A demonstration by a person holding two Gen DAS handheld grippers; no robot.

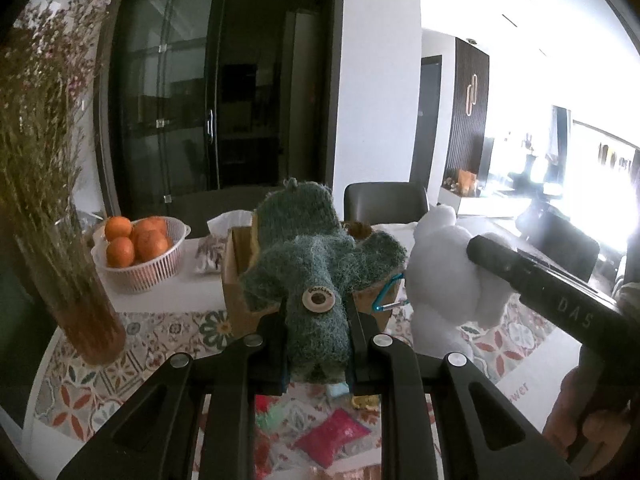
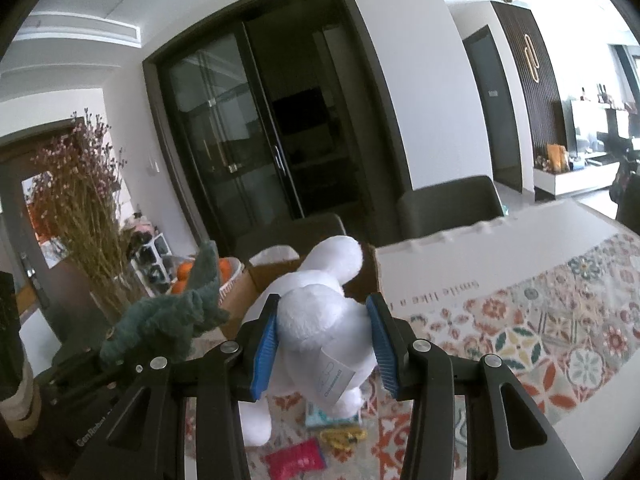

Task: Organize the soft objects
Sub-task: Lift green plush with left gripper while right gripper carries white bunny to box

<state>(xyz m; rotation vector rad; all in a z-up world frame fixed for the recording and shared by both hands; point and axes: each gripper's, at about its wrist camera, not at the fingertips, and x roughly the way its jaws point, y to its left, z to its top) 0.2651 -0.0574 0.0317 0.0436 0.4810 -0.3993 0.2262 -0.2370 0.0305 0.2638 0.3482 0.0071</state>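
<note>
Above the near edge of the worktop (image 2: 520, 264), both soft toys hang in the air, just short of the cardboard box (image 1: 236, 280) that stands toward the middle. The left gripper (image 1: 318, 344) is closed tight on the green knitted toy (image 1: 312, 264), whose body rises in front of the box opening. The right gripper (image 2: 324, 344) has its blue pads (image 2: 266, 344) pressed against the sides of the white plush toy (image 2: 320, 312), with the toy's legs dangling below and its paper tag showing.

Judging by this, the sorting is partway: two toys are lifted and close to the box, but neither is inside it yet. Something pale already shows in the box, though I cannot tell what it is. Small items are left on the patterned cloth (image 2: 560, 344) near the front edge: a red packet (image 2: 296, 458), a yellow piece (image 2: 342, 436) and a pale blue pack (image 2: 320, 416); whether they count as soft things is unclear. A basket of oranges (image 1: 136, 248) and a vase of dried flowers (image 1: 48, 160) stand at the left side of the worktop, apart from the box.
</note>
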